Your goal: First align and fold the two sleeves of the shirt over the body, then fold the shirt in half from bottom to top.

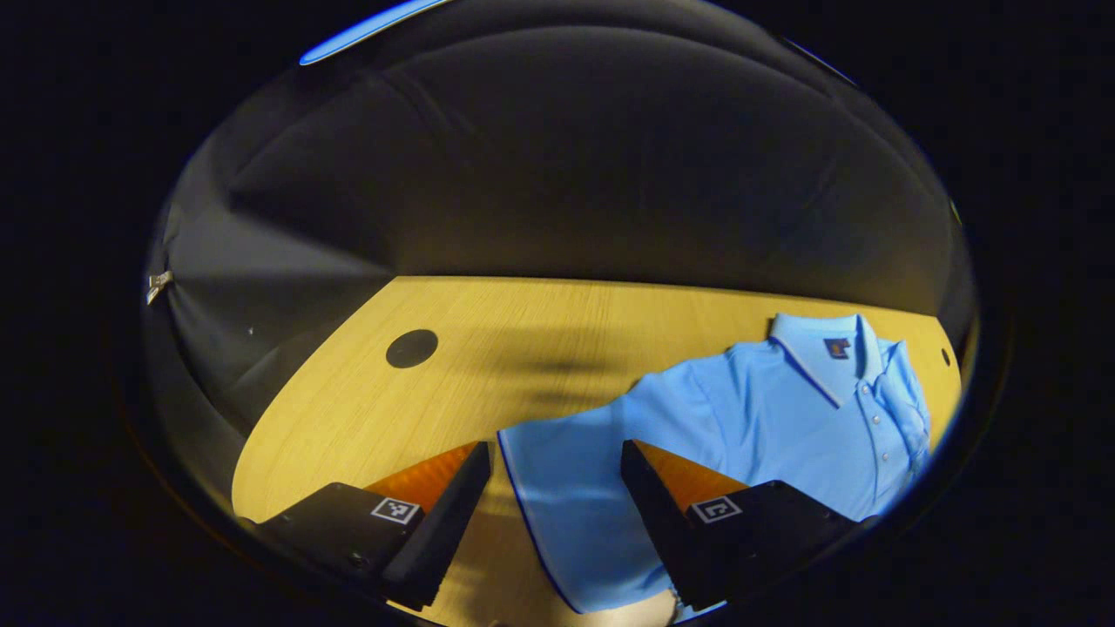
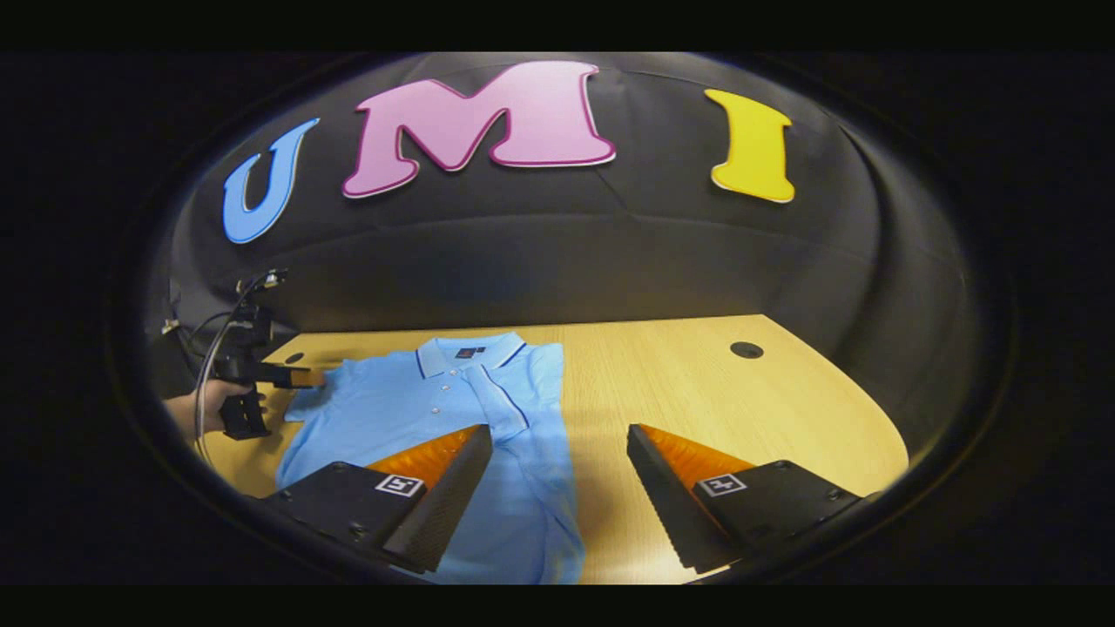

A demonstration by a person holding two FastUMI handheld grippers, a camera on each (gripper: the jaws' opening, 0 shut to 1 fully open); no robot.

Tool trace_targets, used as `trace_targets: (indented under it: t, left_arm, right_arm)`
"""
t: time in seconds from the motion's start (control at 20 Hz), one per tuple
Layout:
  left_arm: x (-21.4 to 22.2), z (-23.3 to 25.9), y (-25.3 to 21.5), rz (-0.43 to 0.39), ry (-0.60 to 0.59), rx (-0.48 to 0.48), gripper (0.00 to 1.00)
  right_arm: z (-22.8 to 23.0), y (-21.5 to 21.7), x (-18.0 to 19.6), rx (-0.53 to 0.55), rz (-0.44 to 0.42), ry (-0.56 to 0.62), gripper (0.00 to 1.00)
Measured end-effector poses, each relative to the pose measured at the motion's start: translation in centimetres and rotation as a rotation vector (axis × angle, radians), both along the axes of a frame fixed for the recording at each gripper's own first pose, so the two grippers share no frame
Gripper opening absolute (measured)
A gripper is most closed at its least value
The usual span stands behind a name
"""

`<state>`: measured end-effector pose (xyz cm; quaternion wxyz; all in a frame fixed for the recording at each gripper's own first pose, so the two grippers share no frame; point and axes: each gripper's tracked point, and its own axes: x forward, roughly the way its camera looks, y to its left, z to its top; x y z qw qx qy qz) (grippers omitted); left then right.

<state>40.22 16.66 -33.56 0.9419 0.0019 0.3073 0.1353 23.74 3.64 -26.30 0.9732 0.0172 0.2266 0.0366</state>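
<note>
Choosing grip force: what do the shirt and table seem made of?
Shirt: soft knit cloth, likely polo fabric, matte; it drapes and creases.
Table: wood or wood-look laminate; fine straight grain, light sheen. Which one cannot be told.

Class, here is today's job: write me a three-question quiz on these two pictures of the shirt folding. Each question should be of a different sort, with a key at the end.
1. True or false: the left gripper is shut on the shirt.
2. Which sleeve lies spread out on the table, not yet folded over the body? A: the one by the left gripper. B: the one by the right gripper. C: neither.
3. Fill in: the shirt lies with its buttons facing ____.

Key
1. False: its jaws stand open, one finger on either side of the sleeve.
2. A.
3. Up.
</note>
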Motion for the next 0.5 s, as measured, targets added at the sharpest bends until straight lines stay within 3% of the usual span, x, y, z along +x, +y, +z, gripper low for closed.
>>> trace_targets:
  t: [0.15, 0.3, 0.5]
  left_arm:
    - [0.4, -0.4, -0.3, 0.008, -0.036, -0.078, 0.98]
    - [0.9, -0.3, -0.8, -0.034, -0.043, -0.082, 0.82]
    - [1.5, -0.3, -2.2, -0.071, -0.041, -0.08, 0.41]
  right_arm:
    - [-2.2, 0.0, -0.2, 0.003, 0.011, 0.05, 0.95]
    - [-3.2, -0.1, -0.7, 0.026, 0.0, 0.079, 0.98]
    - [-3.8, -0.7, -1.5, 0.018, -0.002, 0.093, 0.98]
